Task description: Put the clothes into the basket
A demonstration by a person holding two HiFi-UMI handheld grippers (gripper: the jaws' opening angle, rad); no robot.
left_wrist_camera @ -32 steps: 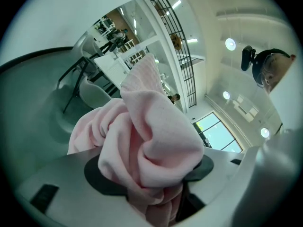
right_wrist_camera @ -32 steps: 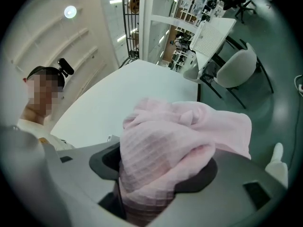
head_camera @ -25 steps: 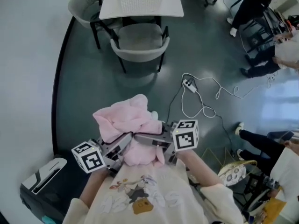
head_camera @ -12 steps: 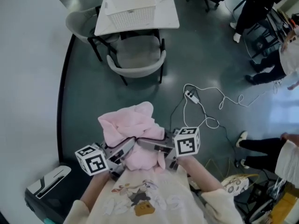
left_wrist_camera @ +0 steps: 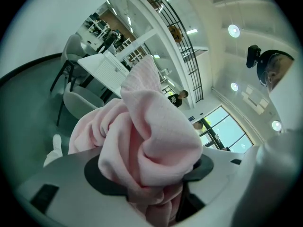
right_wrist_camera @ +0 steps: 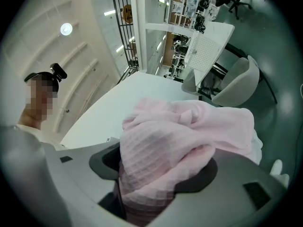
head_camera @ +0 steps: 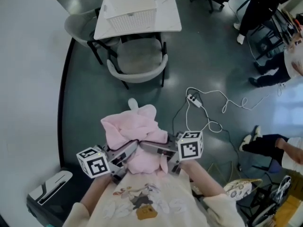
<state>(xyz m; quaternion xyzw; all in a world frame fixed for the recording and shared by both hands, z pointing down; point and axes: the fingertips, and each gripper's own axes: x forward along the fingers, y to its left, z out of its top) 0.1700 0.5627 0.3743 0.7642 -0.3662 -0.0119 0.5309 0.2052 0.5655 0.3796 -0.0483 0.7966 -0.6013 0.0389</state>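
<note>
A bundle of pink clothes [head_camera: 135, 131] hangs in front of the person, above the dark floor. My left gripper [head_camera: 127, 151] and right gripper [head_camera: 147, 148] meet under it, and each is shut on a fold of the pink cloth. In the left gripper view the cloth [left_wrist_camera: 147, 136] bulges out from between the jaws of the left gripper [left_wrist_camera: 151, 178]. The right gripper [right_wrist_camera: 158, 178] likewise has pink cloth [right_wrist_camera: 189, 136] wedged in its jaws. The white basket [head_camera: 130, 14] stands on a white table [head_camera: 166, 19] farther ahead, apart from the bundle.
A grey chair [head_camera: 139, 63] stands between the bundle and the table, with another chair [head_camera: 80, 25] at the table's left. A power strip with white cable [head_camera: 194, 98] lies on the floor to the right. People [head_camera: 262, 6] stand at far right. A black and white device [head_camera: 47, 188] sits at lower left.
Both grippers have carried the pink bundle toward the table, so the table, basket and chair sit lower in the head view. A fold of cloth now sticks up at the bundle's top.
</note>
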